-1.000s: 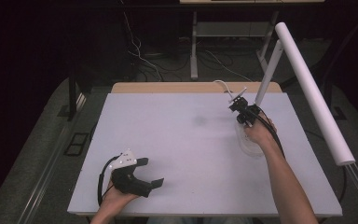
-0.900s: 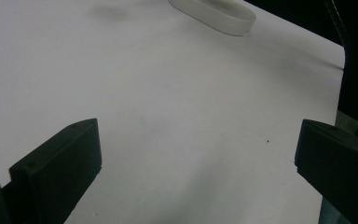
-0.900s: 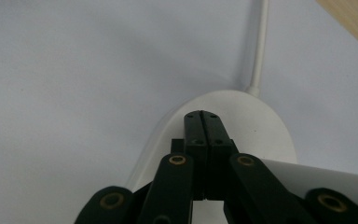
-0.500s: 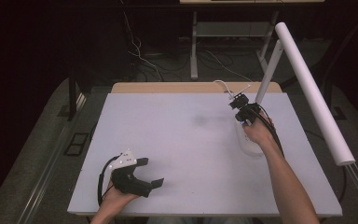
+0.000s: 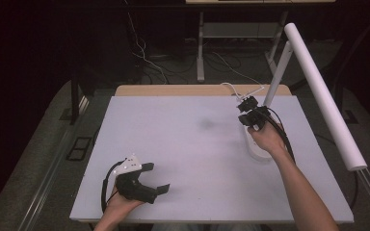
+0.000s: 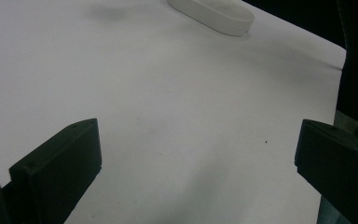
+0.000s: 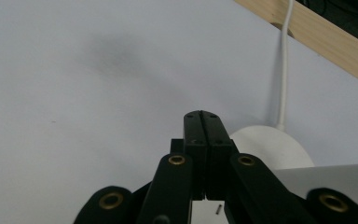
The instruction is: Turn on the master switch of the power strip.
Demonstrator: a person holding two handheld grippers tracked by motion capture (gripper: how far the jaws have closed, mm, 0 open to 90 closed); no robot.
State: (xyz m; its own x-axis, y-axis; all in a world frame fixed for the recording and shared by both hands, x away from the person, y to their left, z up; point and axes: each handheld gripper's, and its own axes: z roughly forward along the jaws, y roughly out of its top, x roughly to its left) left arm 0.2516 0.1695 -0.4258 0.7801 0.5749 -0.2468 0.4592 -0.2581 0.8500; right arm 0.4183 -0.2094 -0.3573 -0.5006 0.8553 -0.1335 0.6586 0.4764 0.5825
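My left gripper point(image 5: 158, 177) rests in a hand near the table's front left corner, its jaws wide apart and pointing right with nothing between them. In the left gripper view, the left gripper point(image 6: 198, 154) frames bare white tabletop. My right gripper point(image 5: 246, 103) is held at the back right, just above a white desk lamp's oval base point(image 5: 256, 149). In the right gripper view, the right gripper point(image 7: 203, 126) has its jaws pressed together, holding nothing. The lamp base point(image 7: 272, 147) lies just beyond them to the right.
The lamp's arm point(image 5: 275, 77) rises to a long white tube point(image 5: 325, 96) over the table's right side. A white cable point(image 7: 284, 70) runs from the base over the wooden back edge point(image 7: 317, 39). The lamp base point(image 6: 212, 11) lies far off in the left gripper view.
The right gripper has edged slightly toward the near side over the lamp base. The left gripper has stayed still.
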